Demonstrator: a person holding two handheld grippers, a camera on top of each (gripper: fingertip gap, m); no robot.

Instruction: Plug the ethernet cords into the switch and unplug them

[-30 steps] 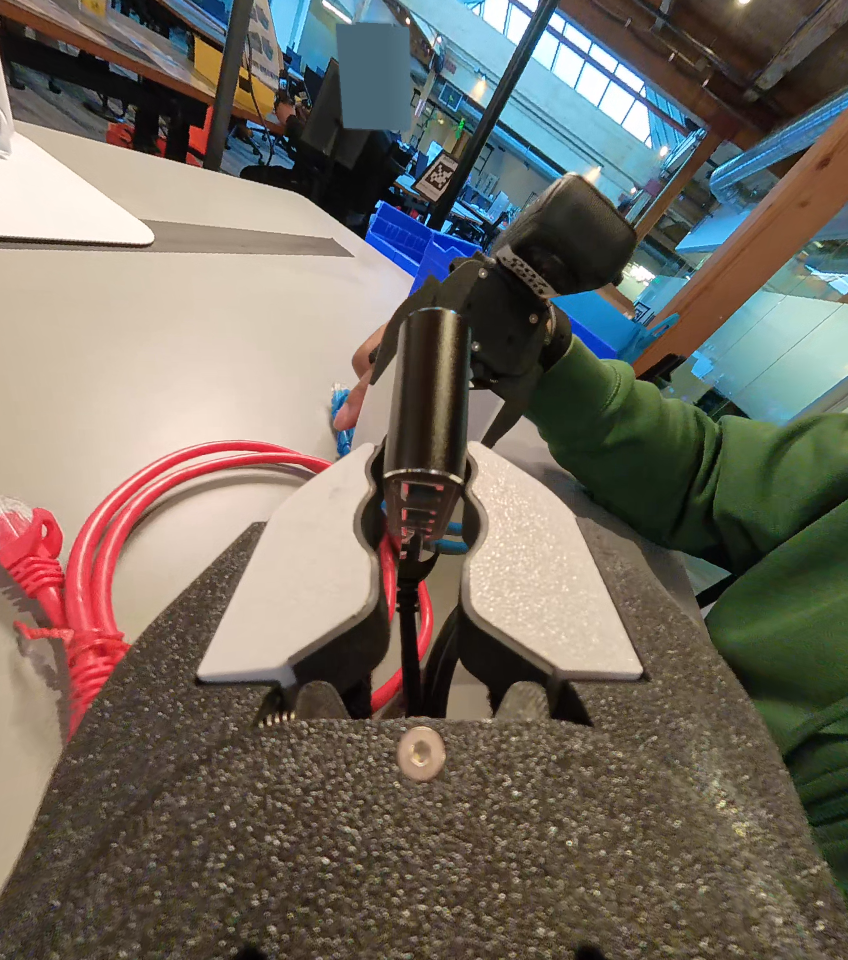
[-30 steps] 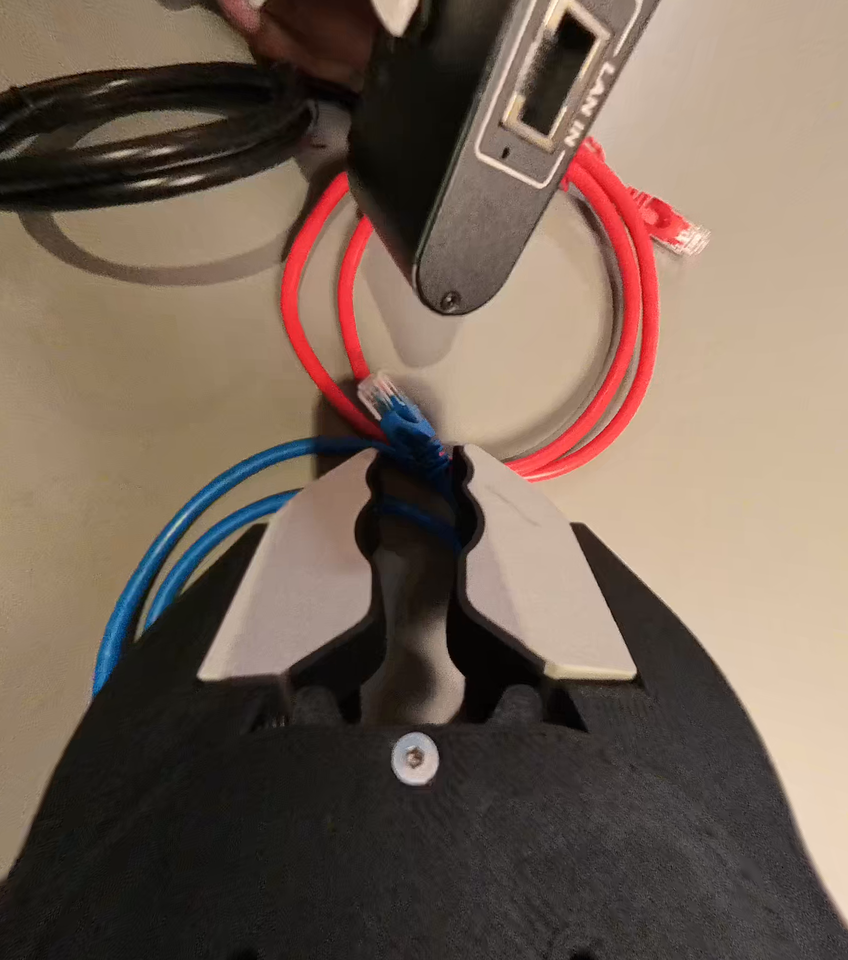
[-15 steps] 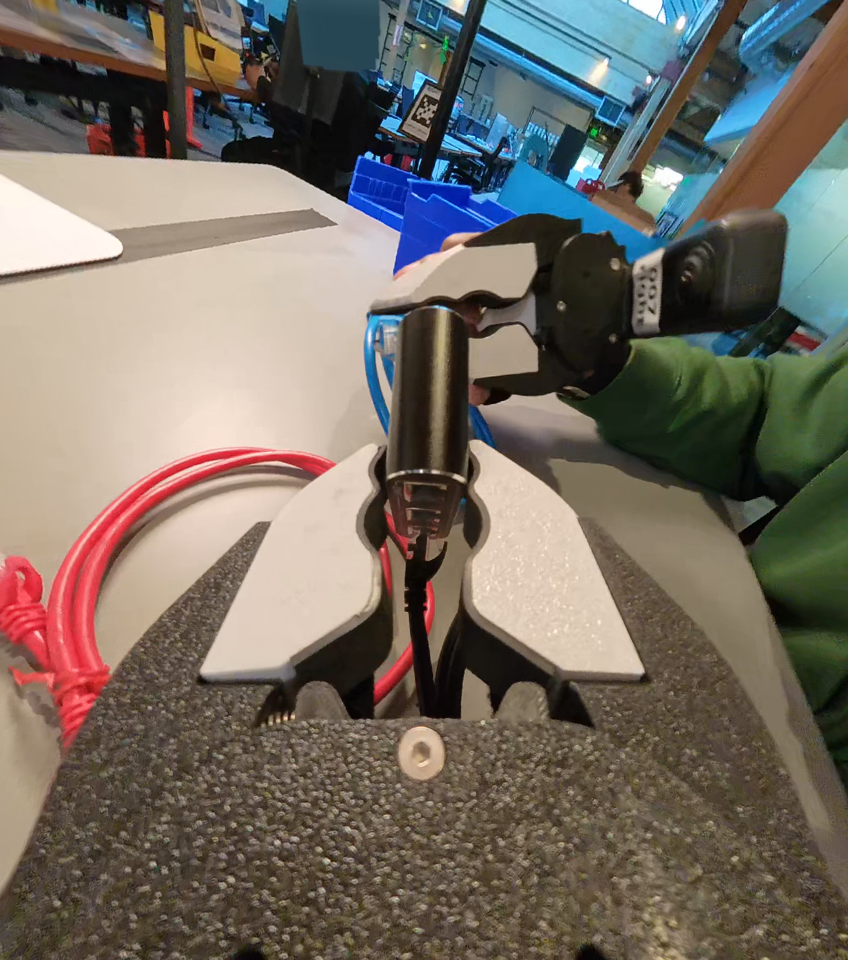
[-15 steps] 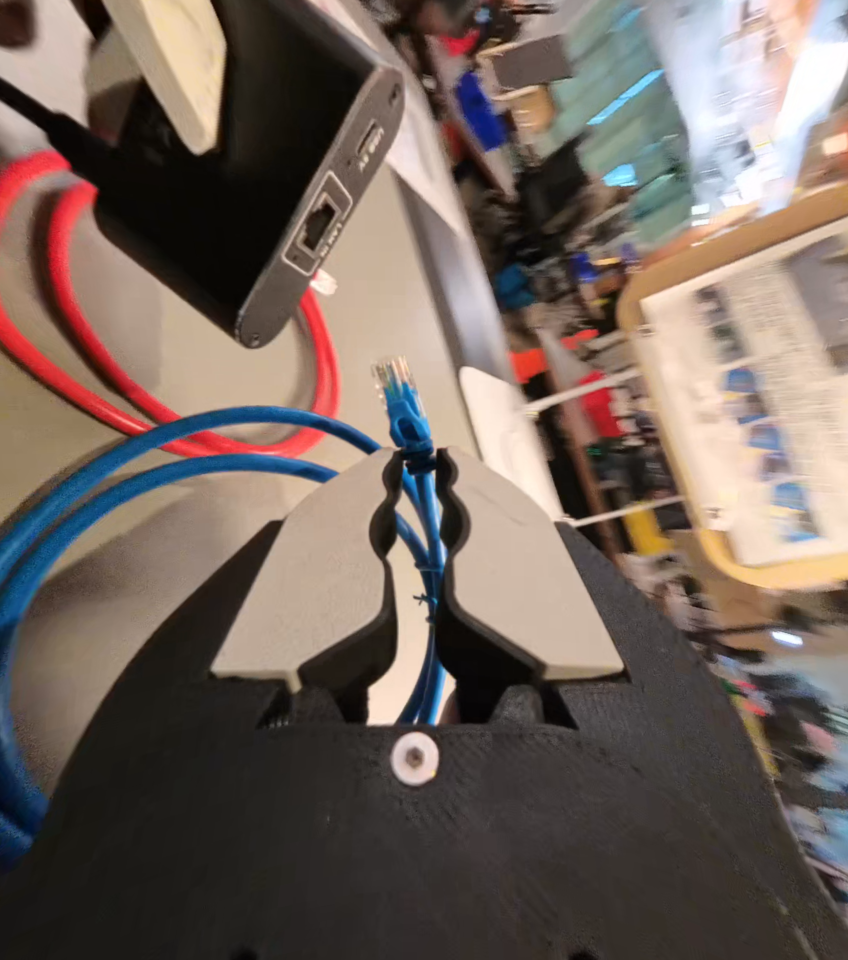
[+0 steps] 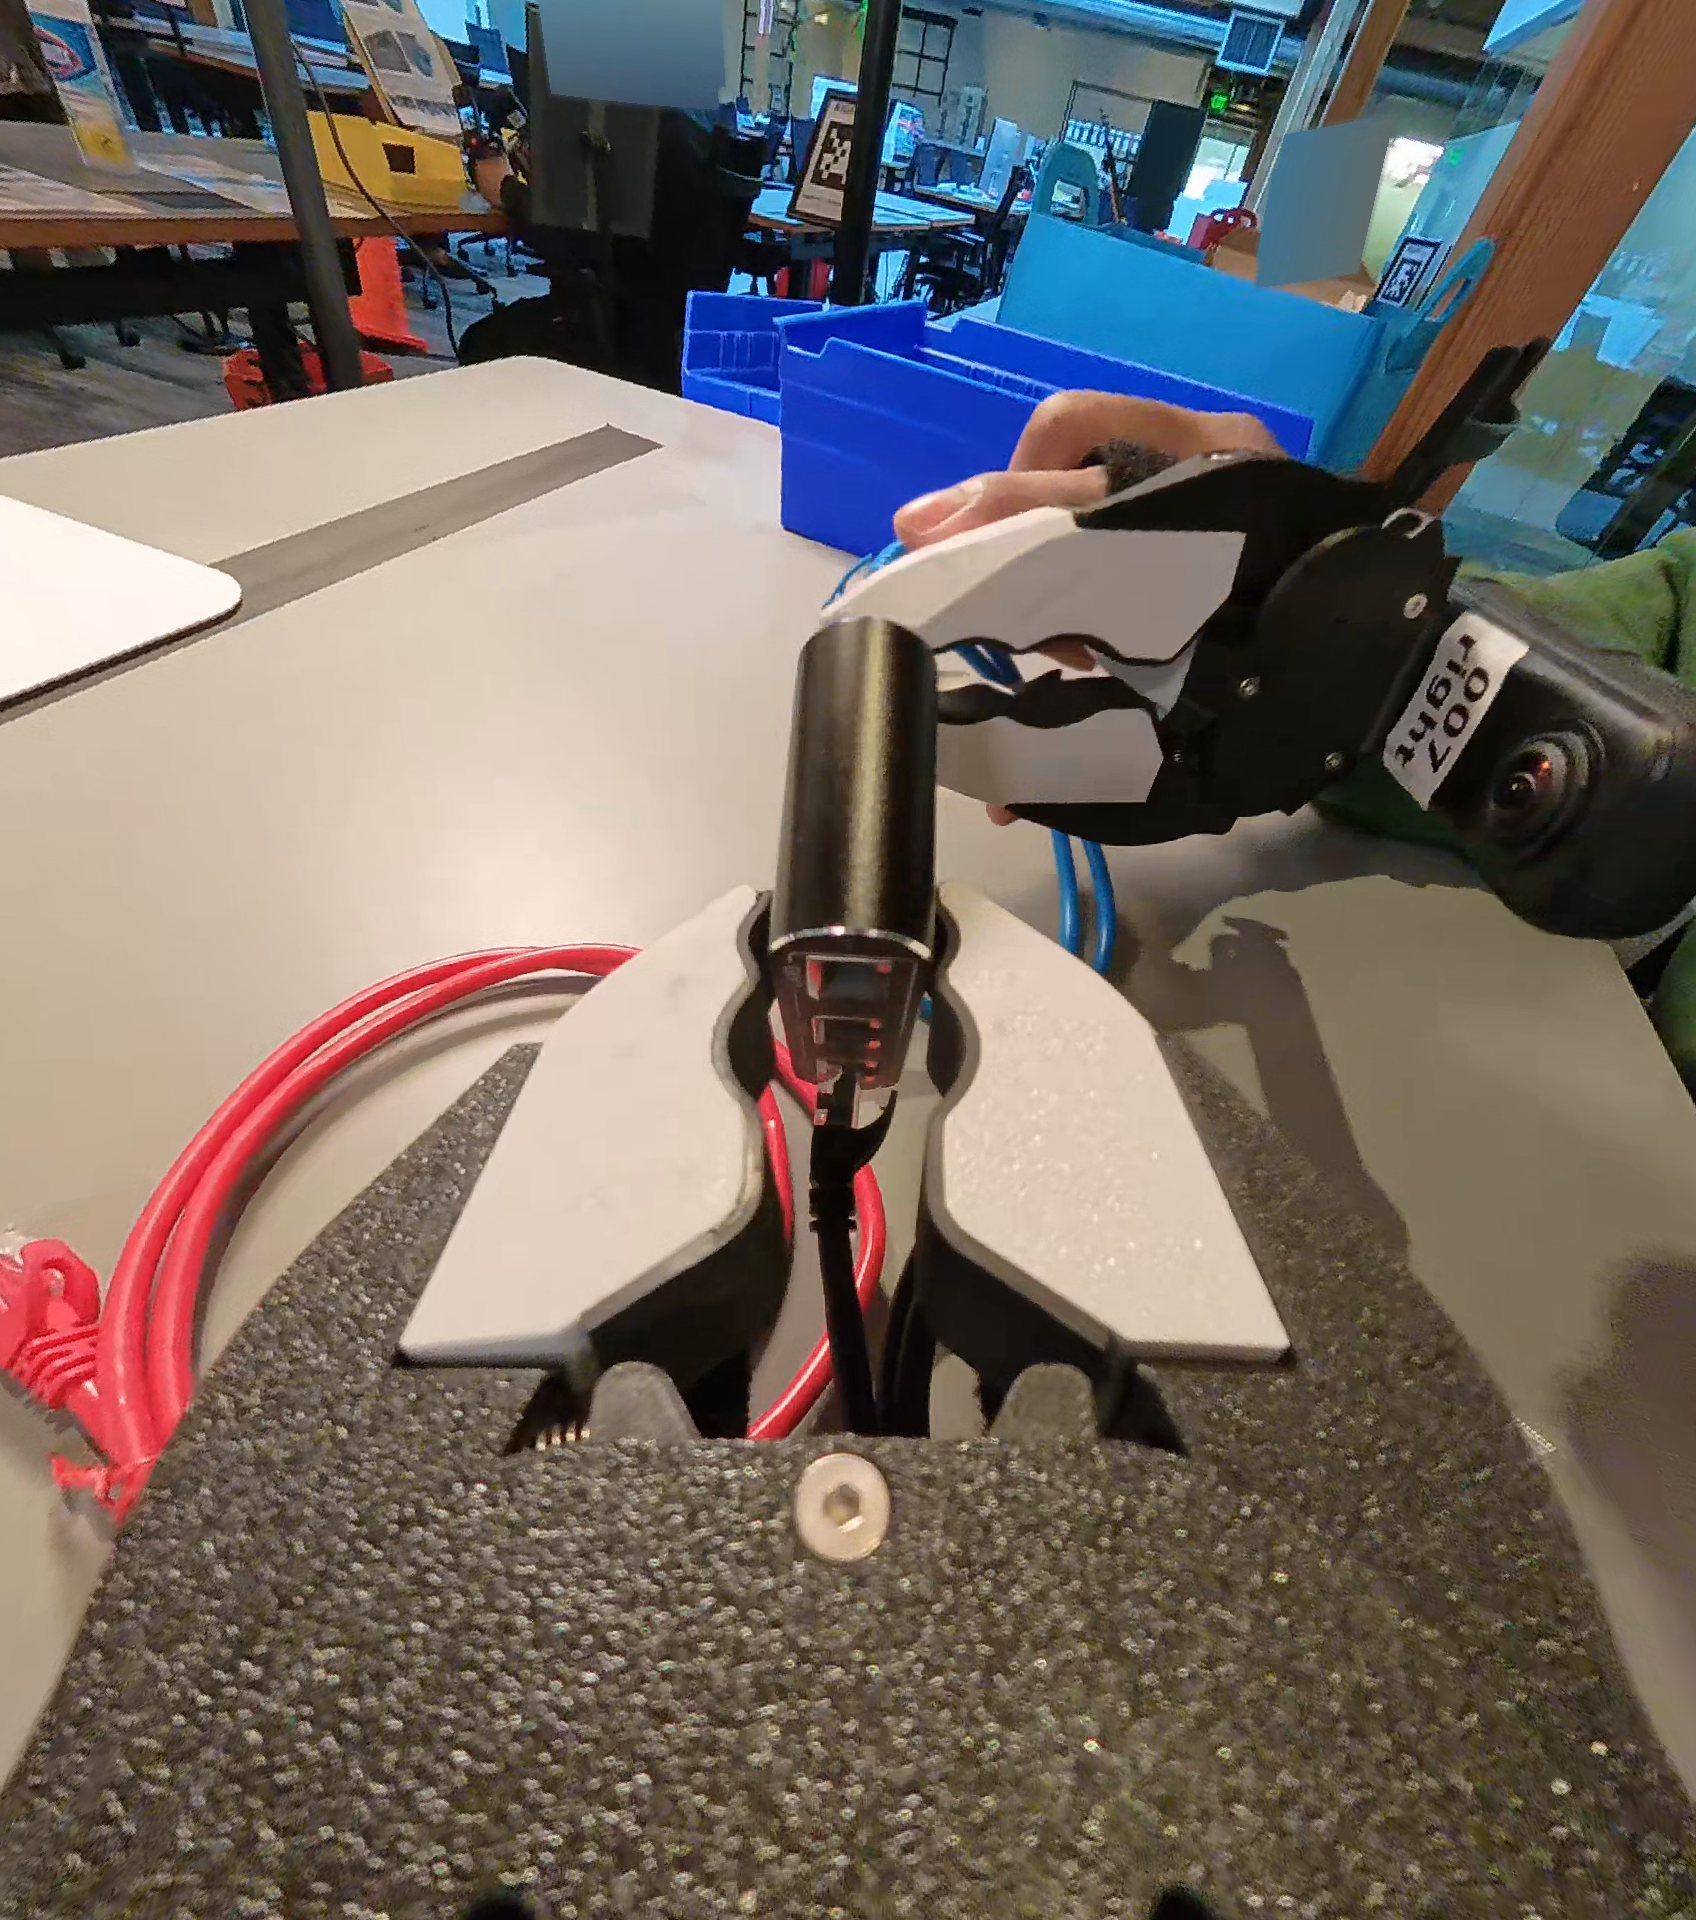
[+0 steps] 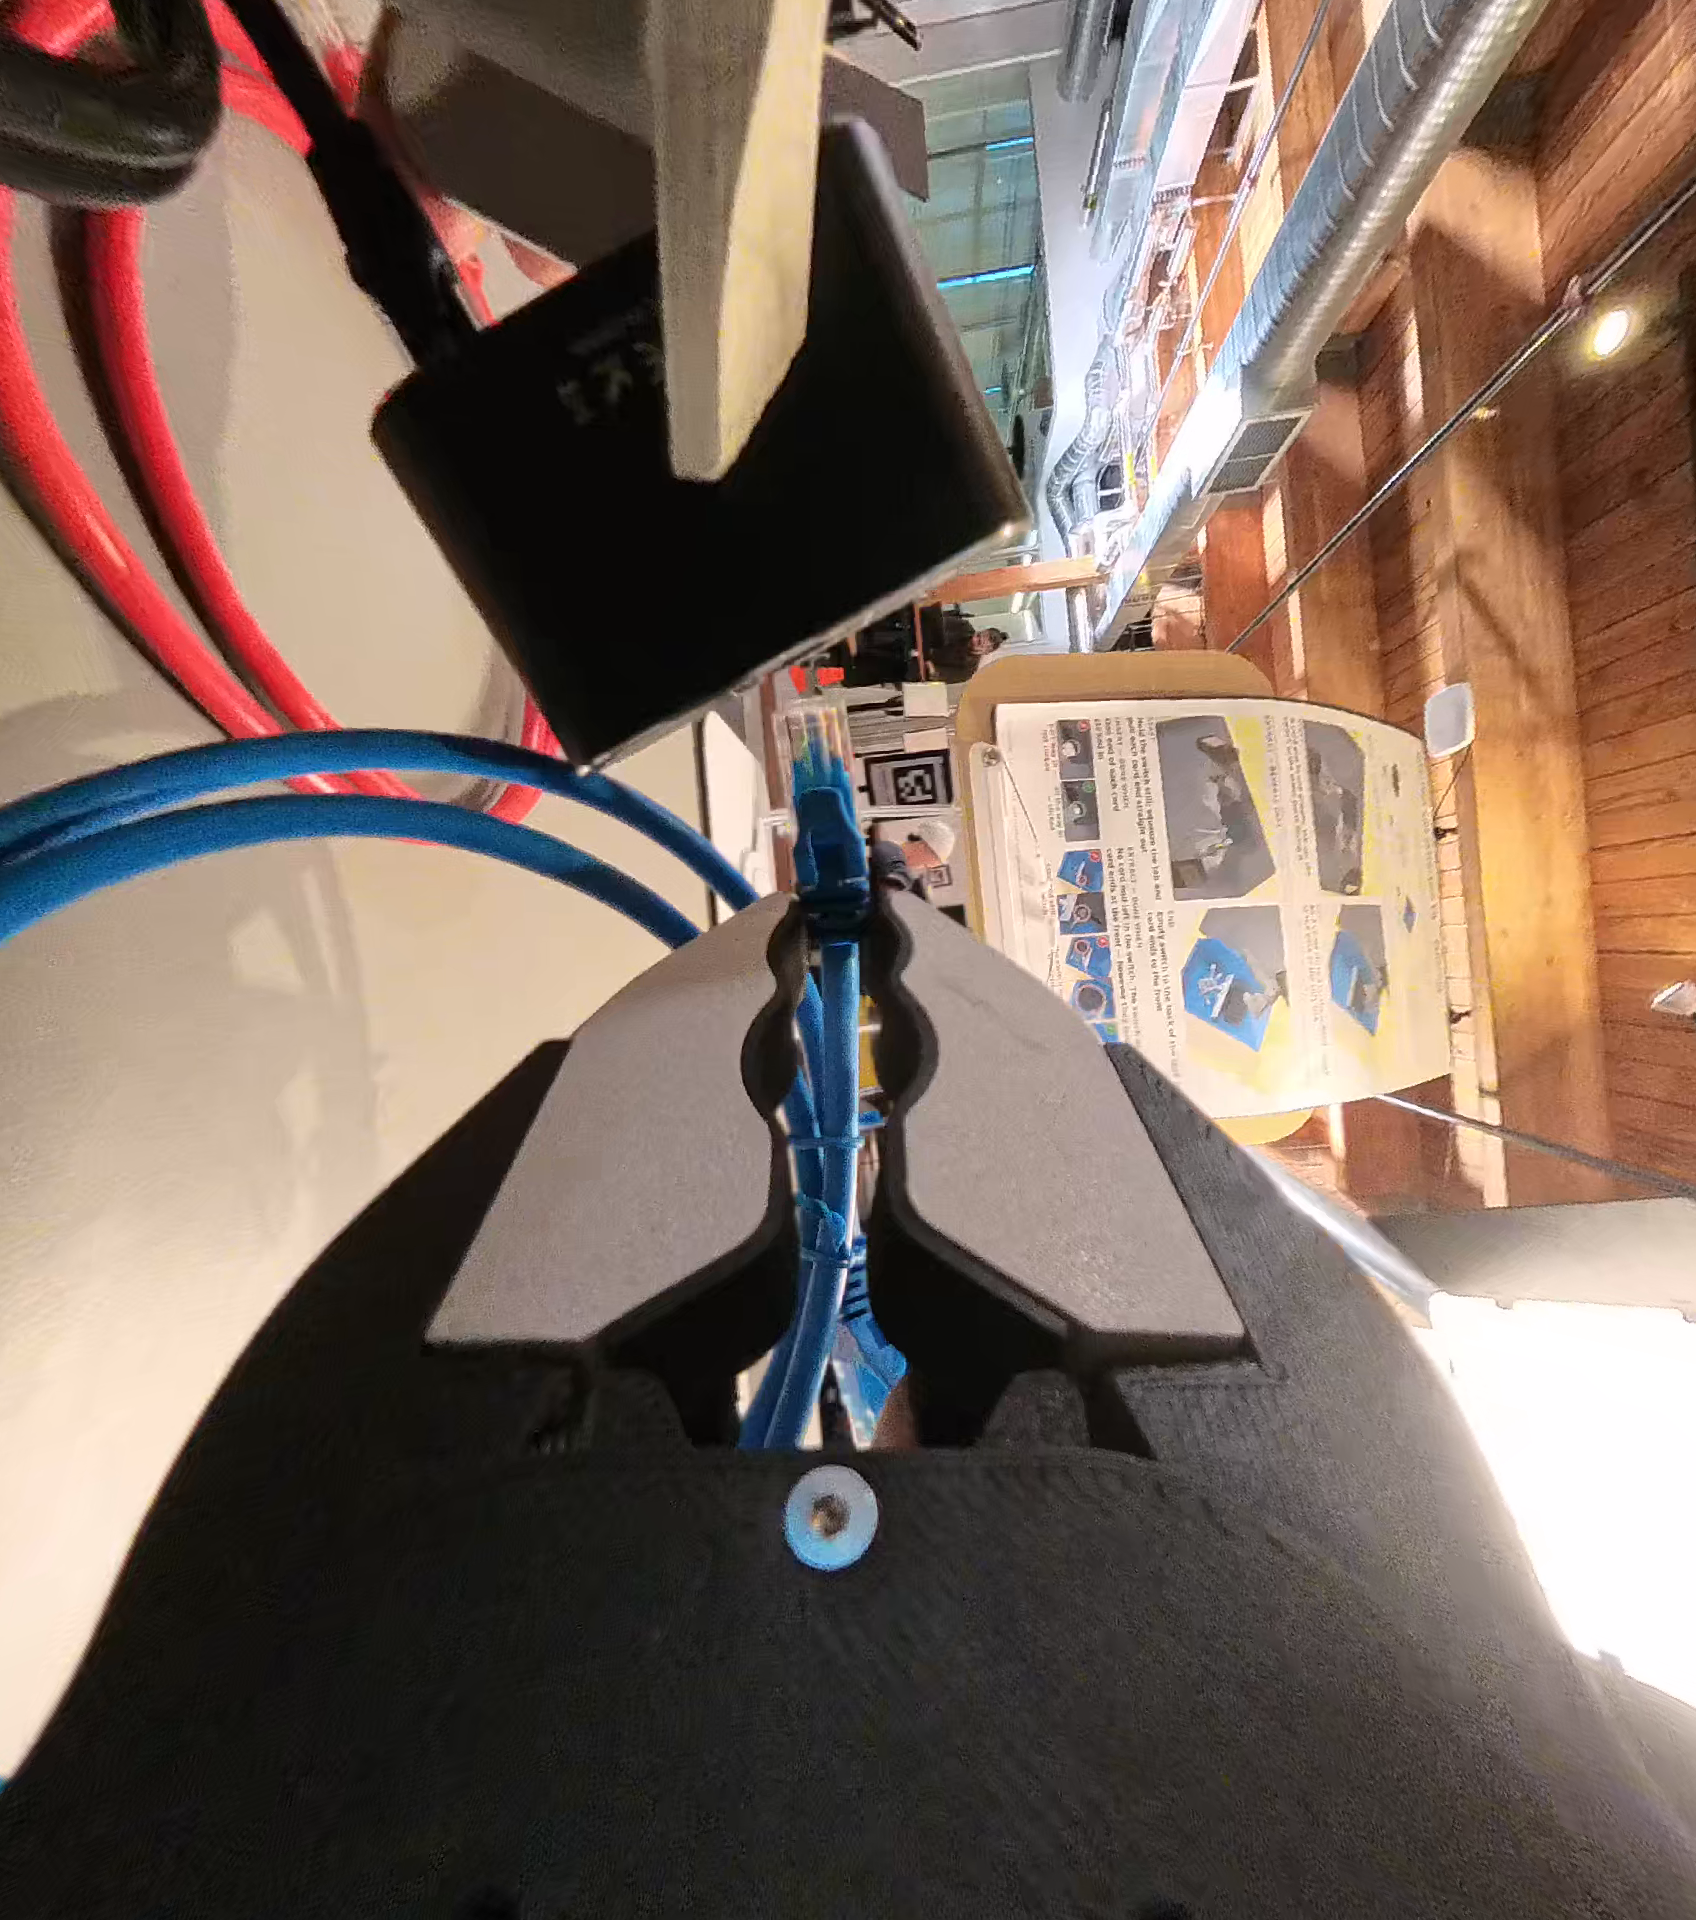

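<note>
Black metal ethernet switch [image 5: 865,790]: our left gripper [image 5: 849,935] clamps it upright above the grey table [image 5: 356,748]; our right gripper [image 6: 839,914] pinches the blue ethernet cord [image 6: 828,831], plug just beside the switch.

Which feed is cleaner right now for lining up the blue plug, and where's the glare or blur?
Left wrist view: sharp, evenly lit, wide-angle bending at the edges, but the switch hides the plug. Right wrist view: rolled sideways, blown-out white at lower right, switch edges soft, yet the blue plug reads clearly.
</note>
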